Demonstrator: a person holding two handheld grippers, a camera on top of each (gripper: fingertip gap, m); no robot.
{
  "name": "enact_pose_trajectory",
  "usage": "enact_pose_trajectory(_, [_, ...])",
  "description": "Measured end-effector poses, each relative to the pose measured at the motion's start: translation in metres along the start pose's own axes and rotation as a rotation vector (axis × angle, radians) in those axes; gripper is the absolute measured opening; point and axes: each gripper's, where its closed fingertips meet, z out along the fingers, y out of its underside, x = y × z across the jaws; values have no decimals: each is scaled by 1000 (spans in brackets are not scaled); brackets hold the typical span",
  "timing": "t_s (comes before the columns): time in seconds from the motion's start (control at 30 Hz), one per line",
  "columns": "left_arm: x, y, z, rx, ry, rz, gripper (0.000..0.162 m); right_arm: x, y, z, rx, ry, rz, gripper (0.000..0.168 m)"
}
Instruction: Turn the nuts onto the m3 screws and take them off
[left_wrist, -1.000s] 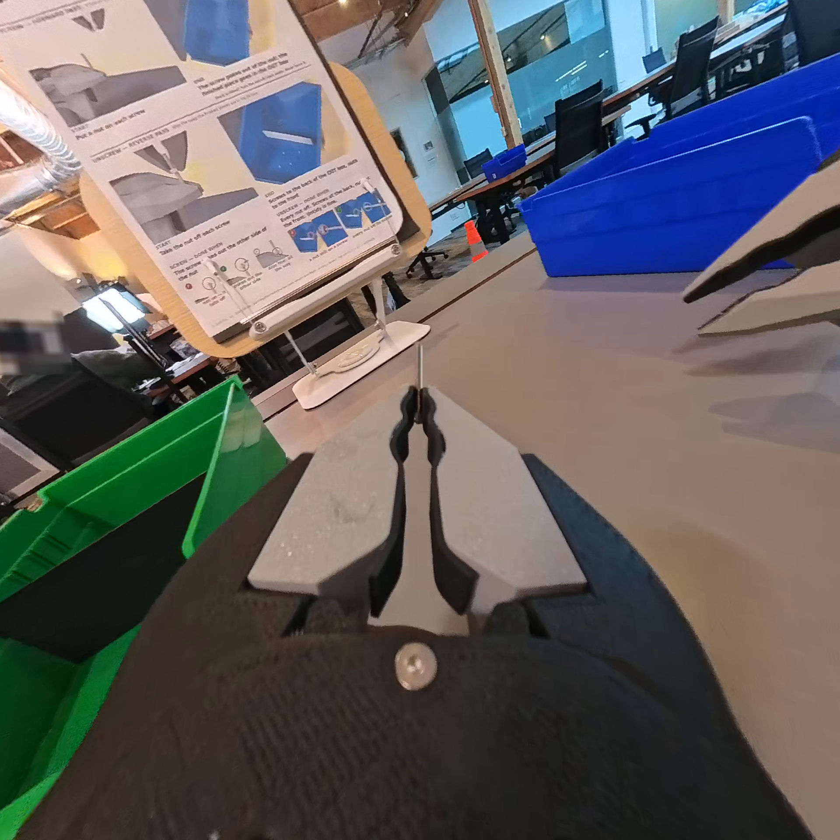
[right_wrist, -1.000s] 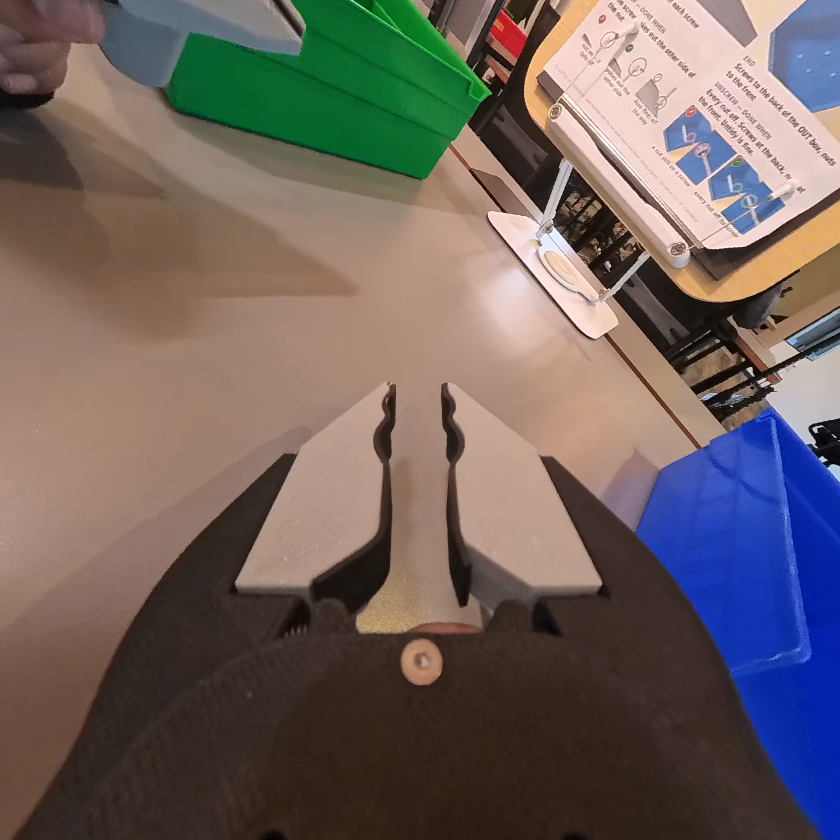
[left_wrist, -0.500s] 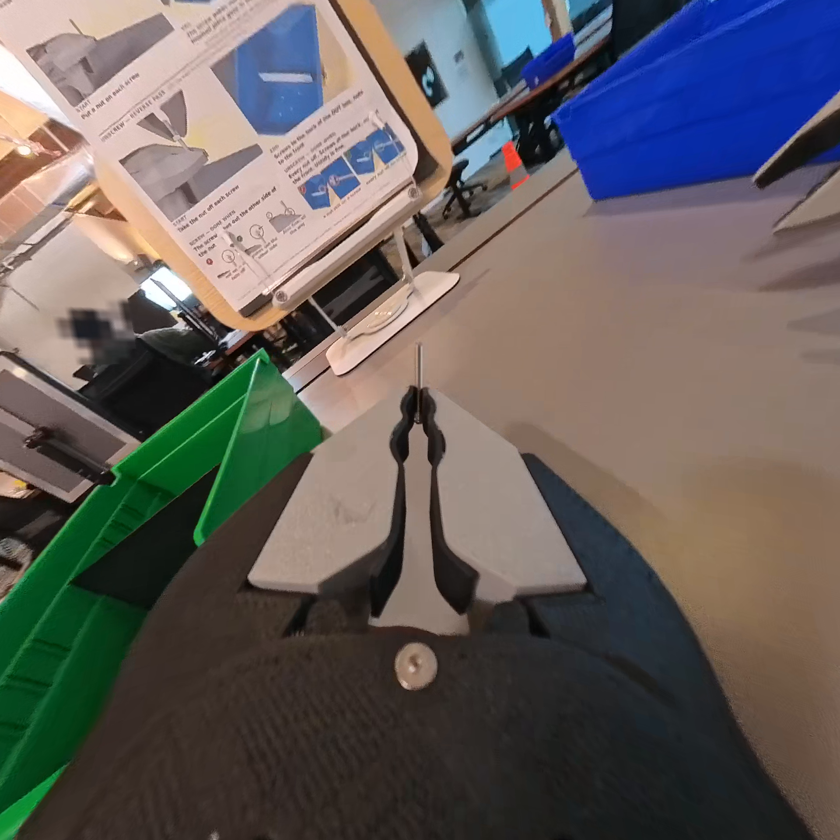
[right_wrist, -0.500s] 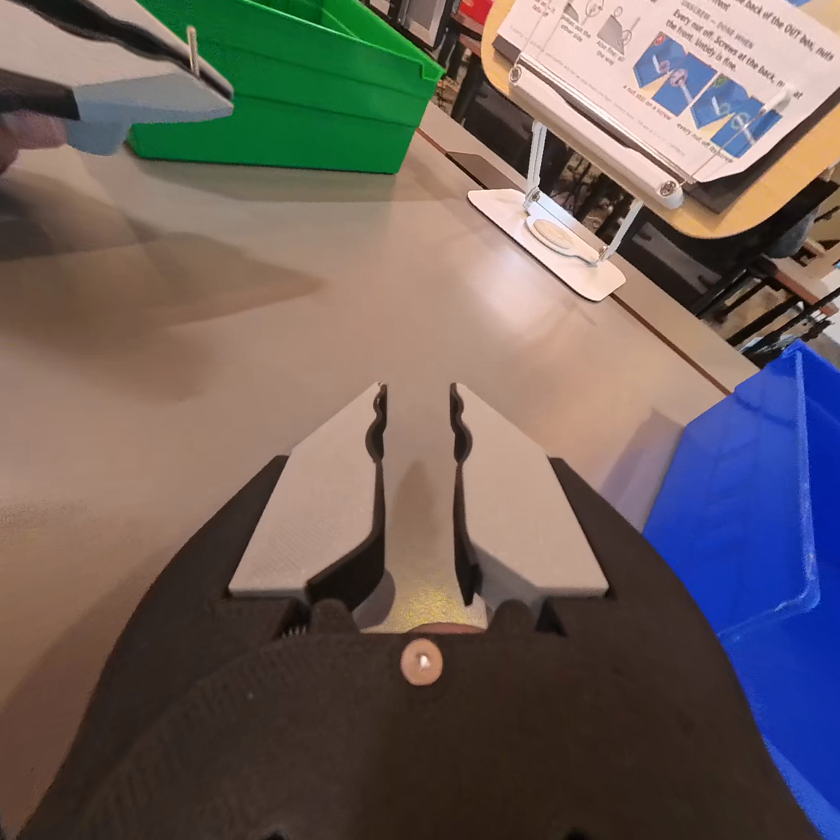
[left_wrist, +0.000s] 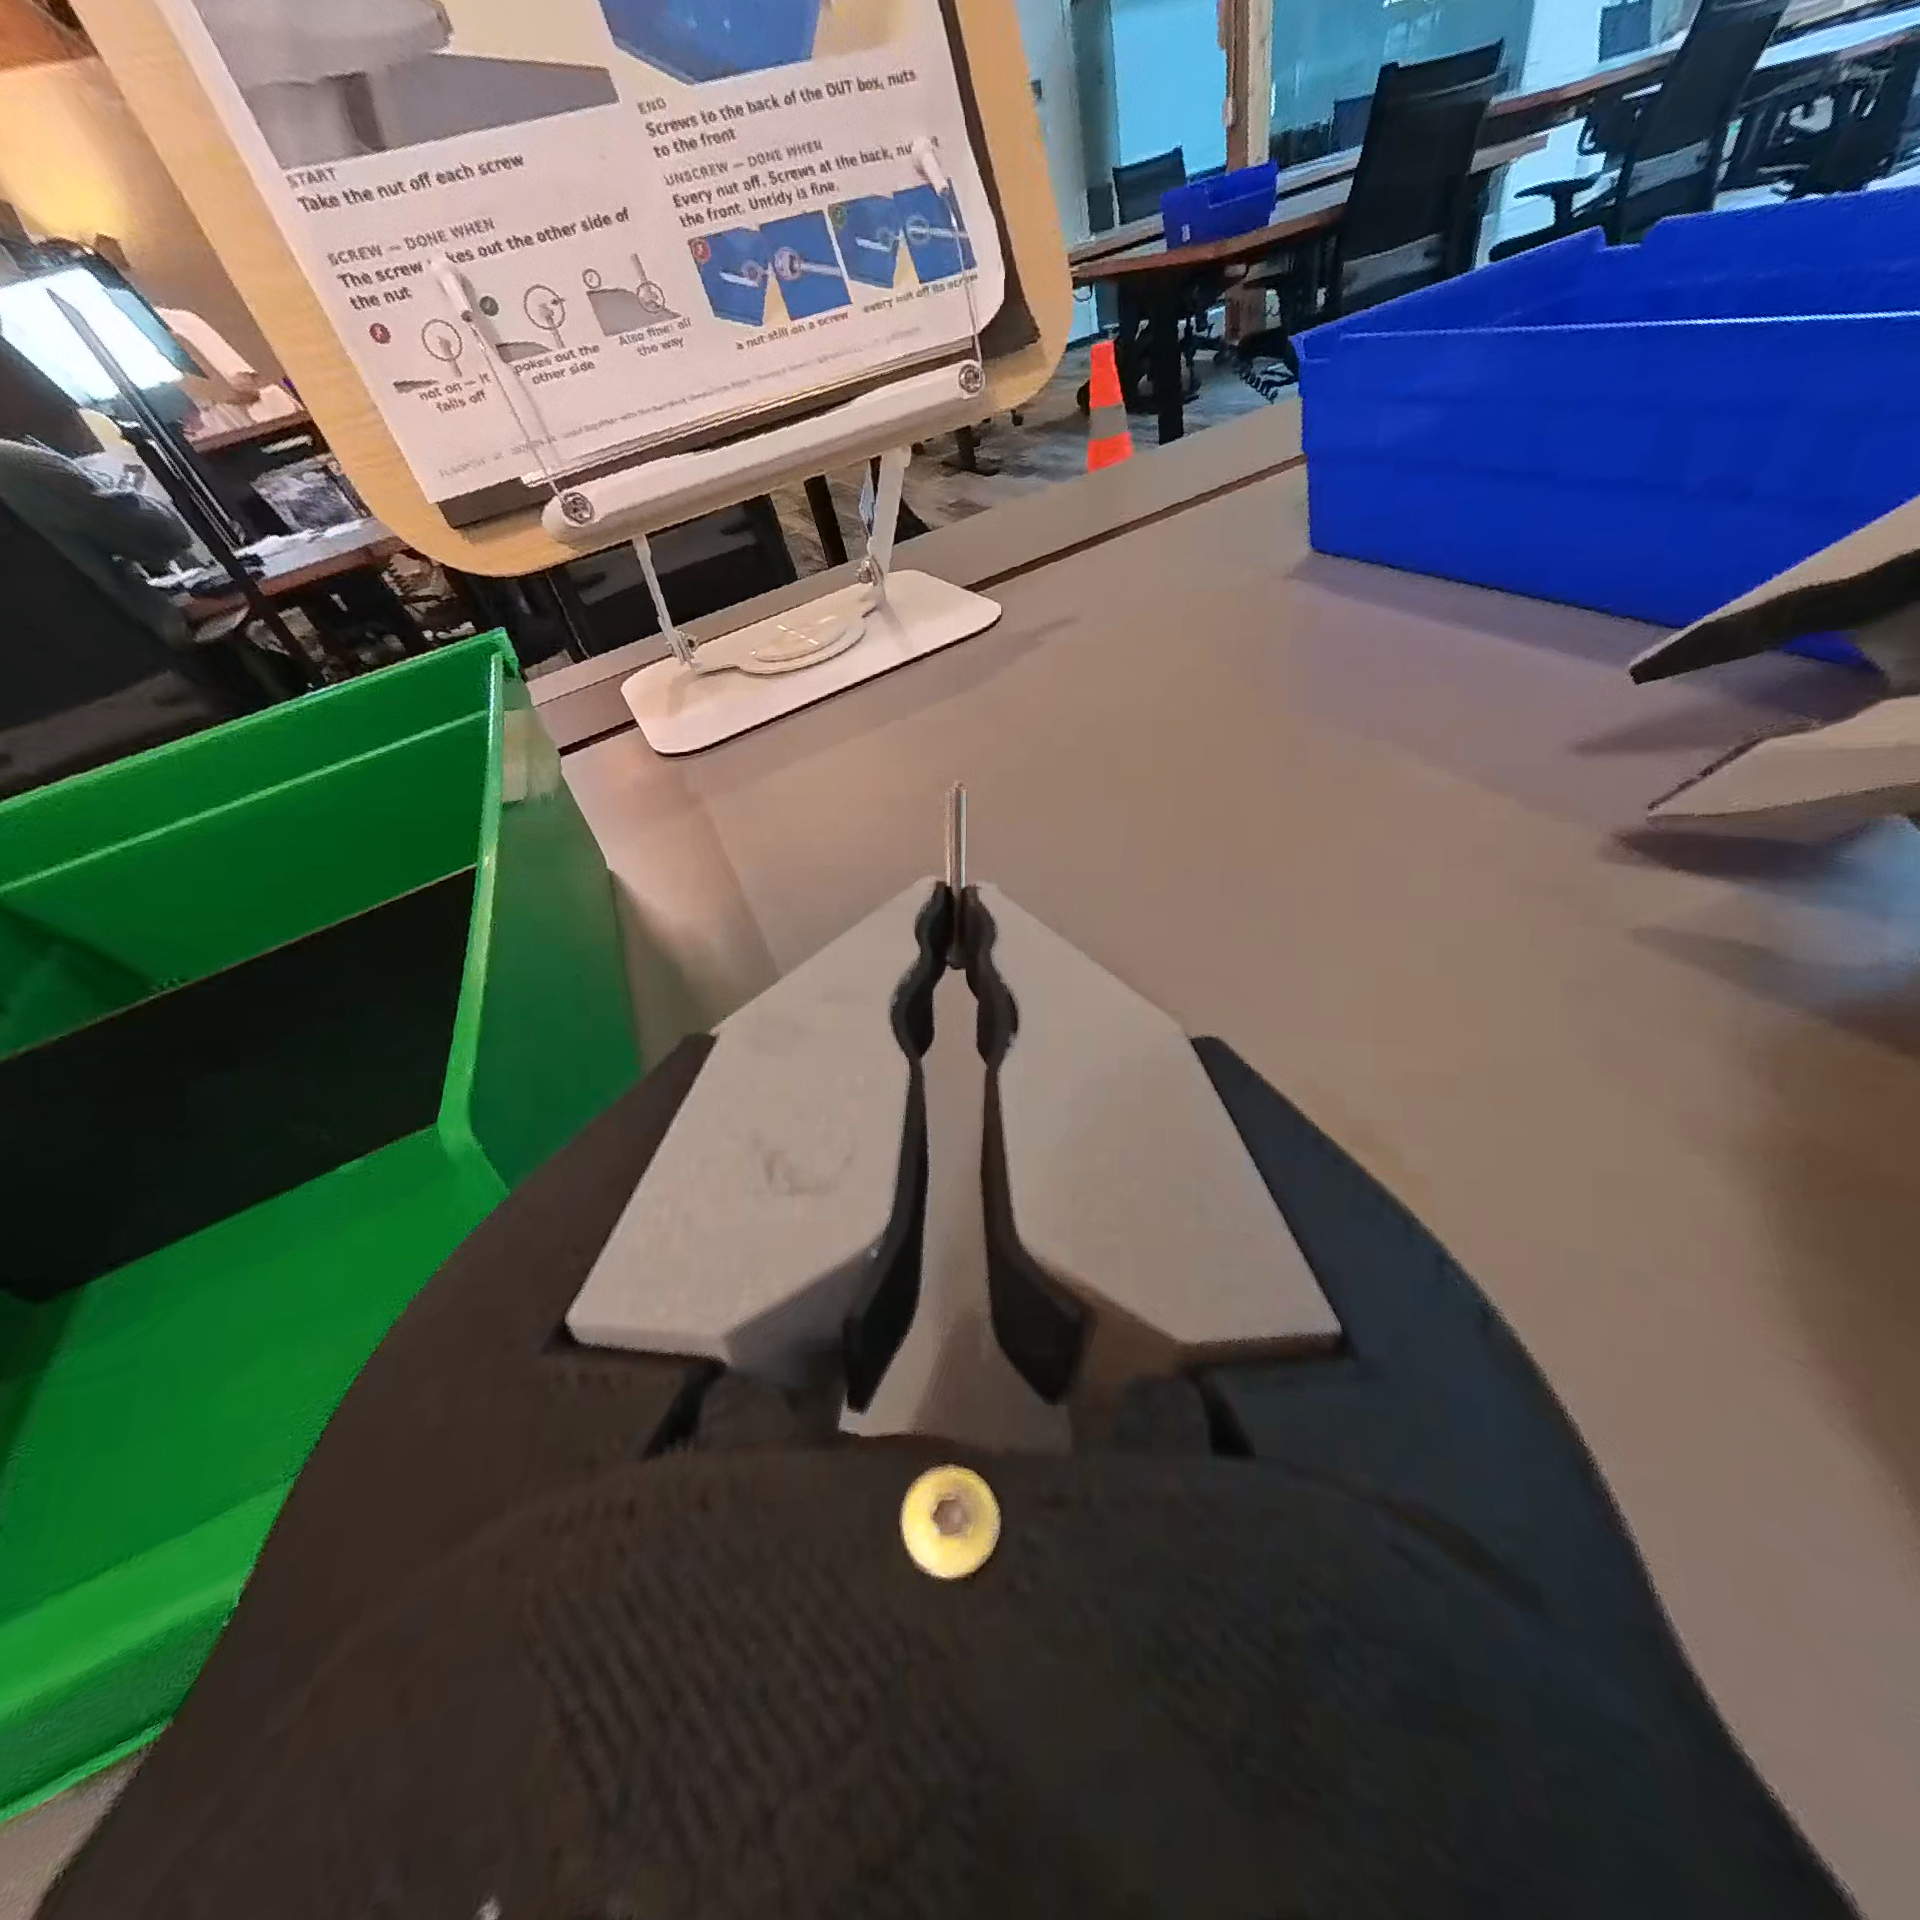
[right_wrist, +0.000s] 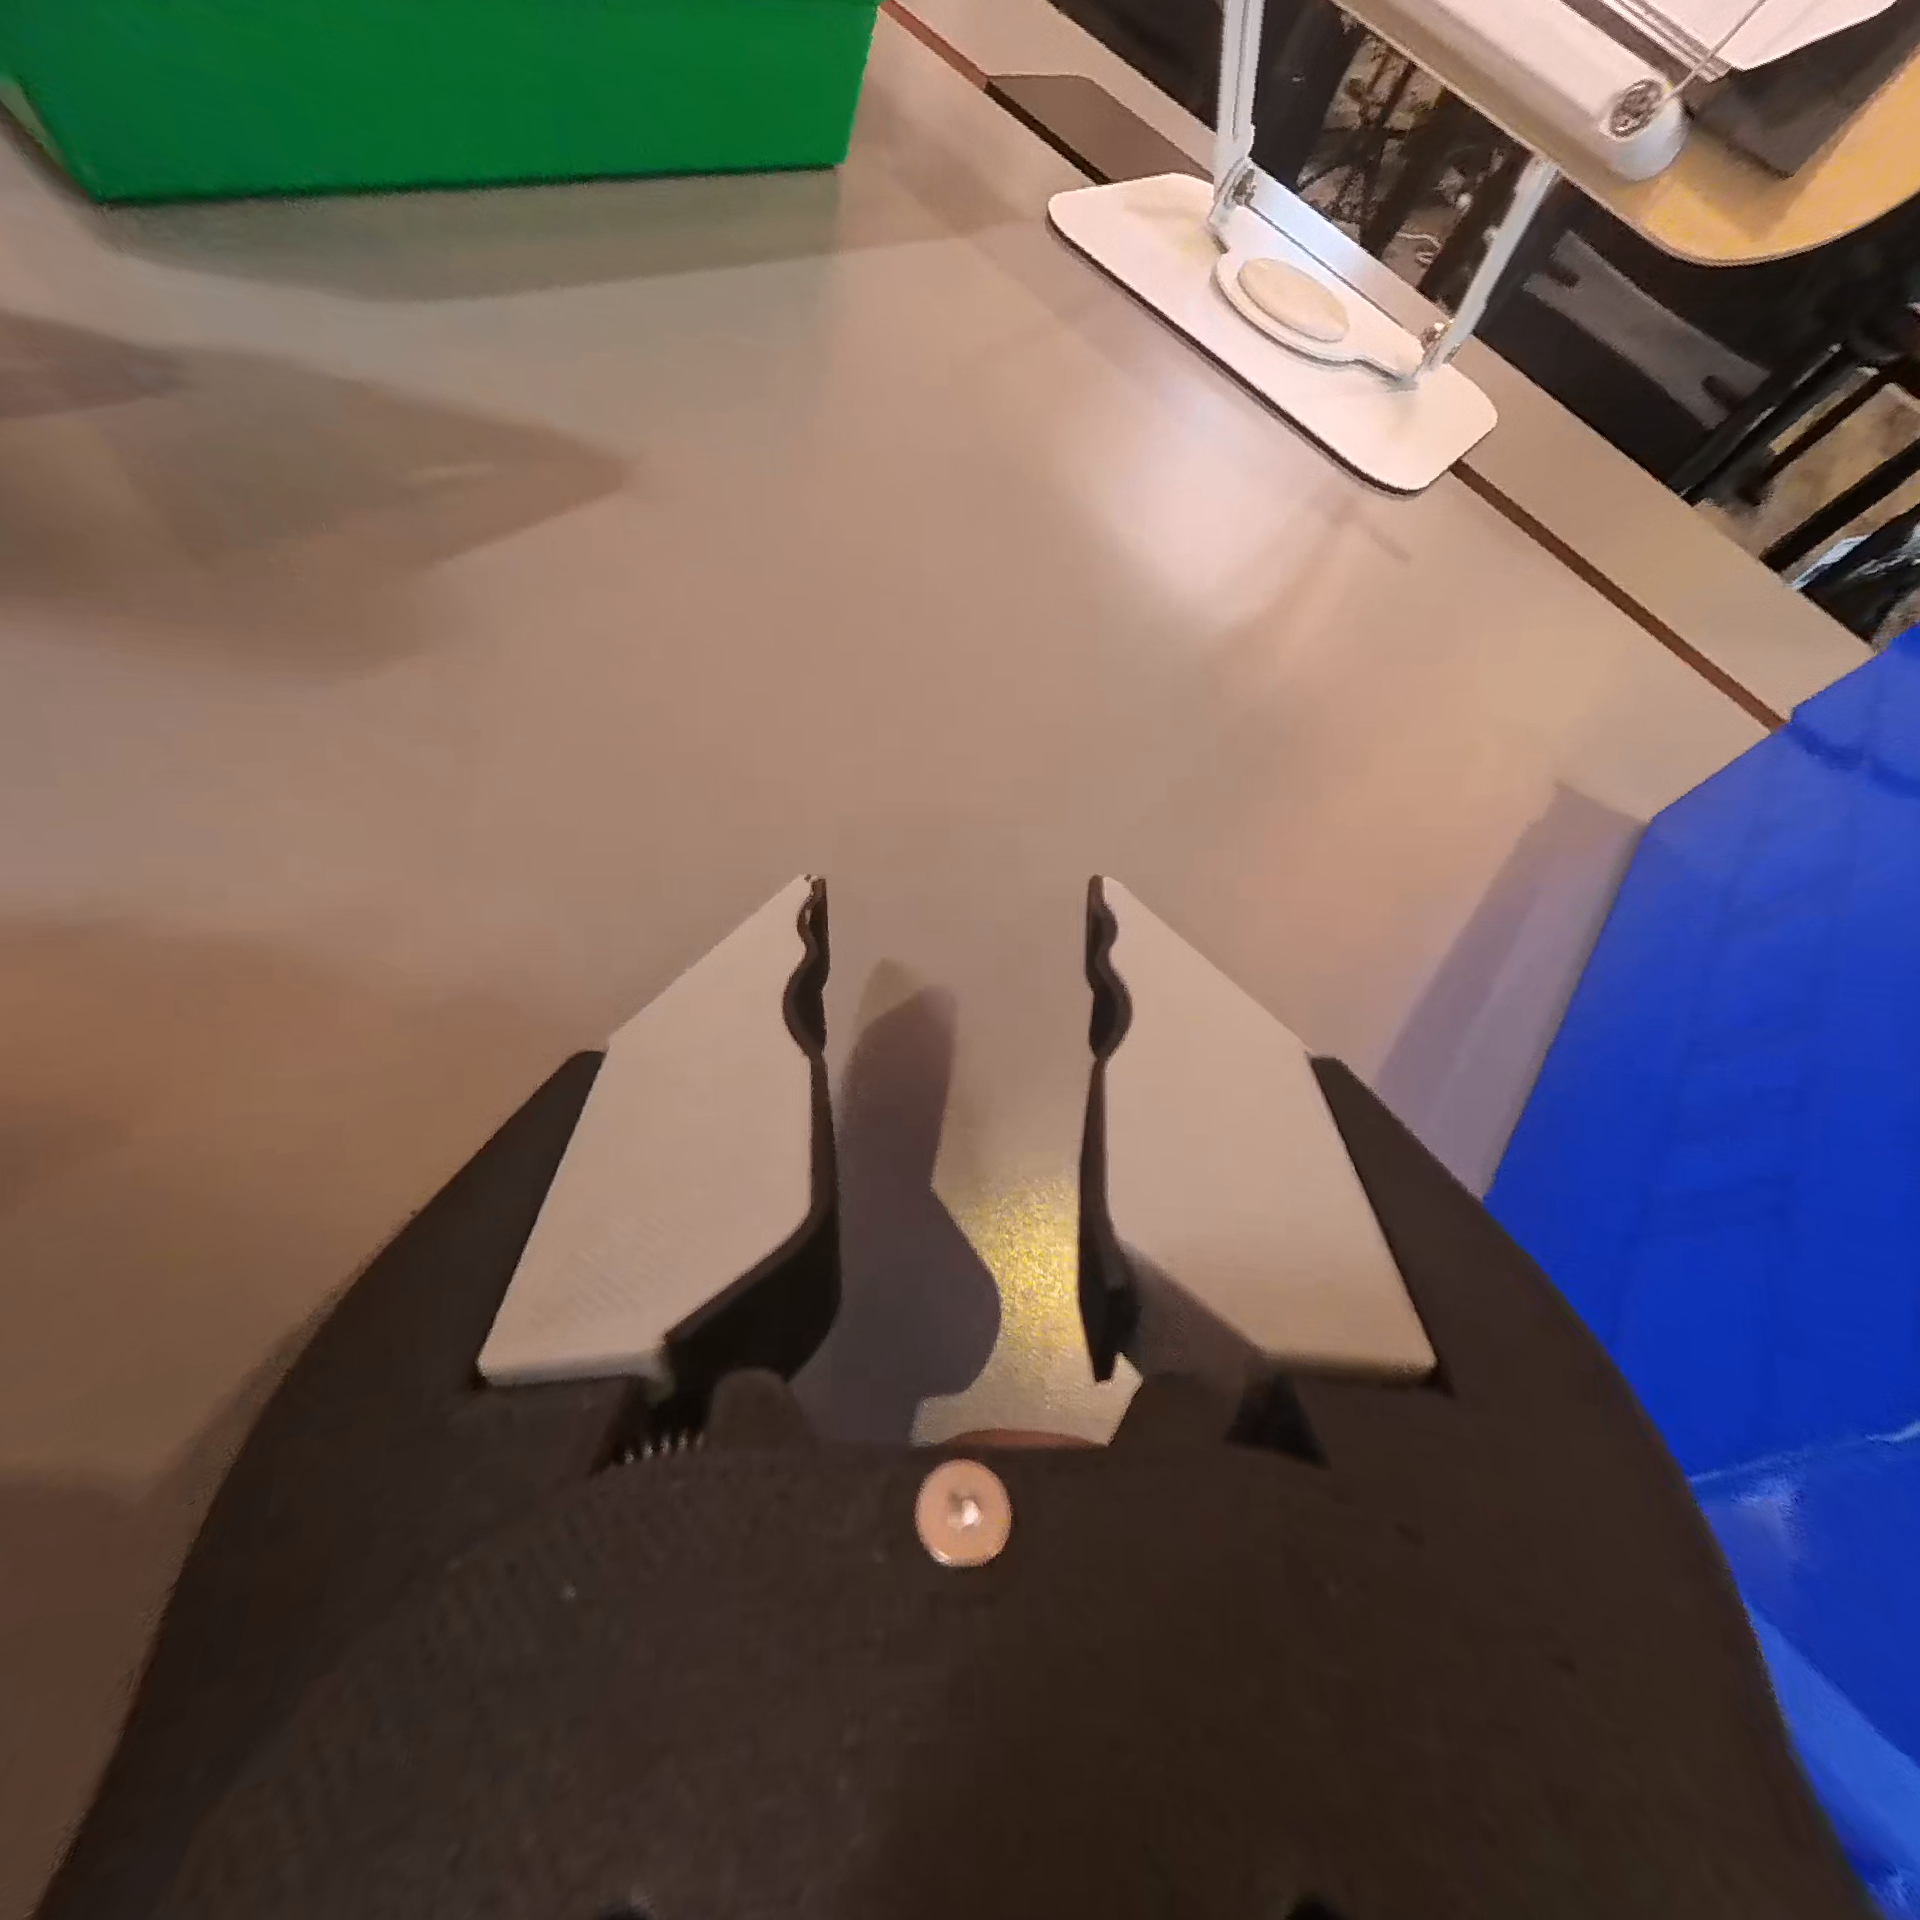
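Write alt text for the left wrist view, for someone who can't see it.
The left gripper, shut on a thin screw that sticks straight out past its tips, hangs over a grey table. A green bin sits left, a blue bin far right, an instruction sheet on a stand behind.

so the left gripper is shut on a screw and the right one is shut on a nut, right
Not quite. The left gripper is shut on the screw, as the left wrist view shows. But the right wrist view shows the right gripper open, with only bare table between its fingers and no nut.
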Motion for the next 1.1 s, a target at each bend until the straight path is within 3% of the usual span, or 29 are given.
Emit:
enact_pose_trajectory(0.17, [1, -2, -2, 13, 13, -19, 0, 6, 3, 2, -22, 54, -7, 48])
enact_pose_trajectory(0.53, [3, -2, -4, 21, 27, -40, 3, 16, 10, 2, -57, 87, 68, 68])
enact_pose_trajectory(0.8, [3, -3, -5, 29, 37, -55, 10, 10, 22, 11, -149, 3, 113, 76])
enact_pose_trajectory(1.1, [3, -3, -5, 30, 37, -59, 8, 10, 25, 13, -175, 13, 95, 76])
